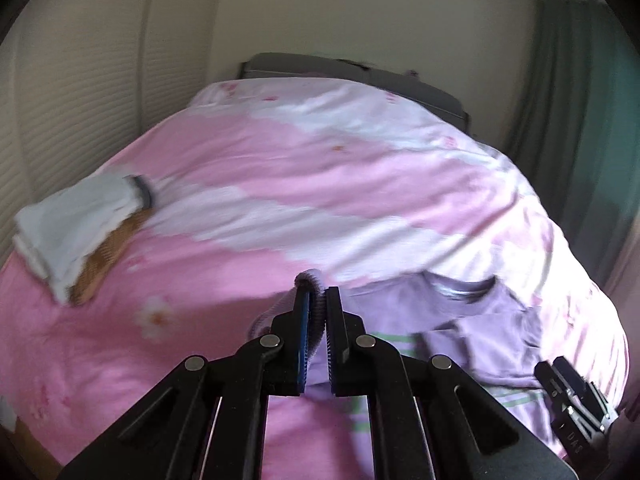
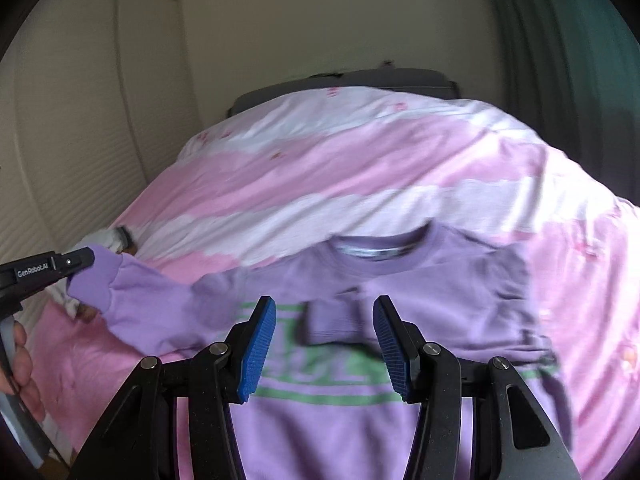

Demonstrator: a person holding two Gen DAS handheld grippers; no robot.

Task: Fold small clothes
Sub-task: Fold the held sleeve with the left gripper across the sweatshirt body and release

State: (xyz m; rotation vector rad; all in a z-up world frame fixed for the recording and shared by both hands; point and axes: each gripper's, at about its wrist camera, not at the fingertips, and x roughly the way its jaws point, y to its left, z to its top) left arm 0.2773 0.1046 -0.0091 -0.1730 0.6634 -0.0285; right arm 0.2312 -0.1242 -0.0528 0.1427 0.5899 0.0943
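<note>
A small lilac sweatshirt [image 2: 440, 292] with a green print lies face up on the pink and white bedcover [image 2: 360, 184], neck hole towards the headboard. My left gripper [image 1: 318, 292] is shut on the ribbed cuff [image 1: 319, 316] of its sleeve; in the right wrist view that left gripper [image 2: 86, 264] holds the sleeve [image 2: 132, 300] lifted and stretched out to the left. The other sleeve lies folded across the chest. My right gripper [image 2: 324, 316] hovers open over the sweatshirt's chest, nothing between its blue pads [image 2: 260, 344]. It also shows at the edge of the left wrist view, right gripper [image 1: 568, 388].
A folded stack of pale and brown checked clothes [image 1: 84, 224] sits at the bed's left side beside a ribbed wall. A dark headboard [image 1: 360, 70] stands at the far end, green curtains [image 1: 580, 120] on the right. A hand [image 2: 24, 364] holds the left gripper's handle.
</note>
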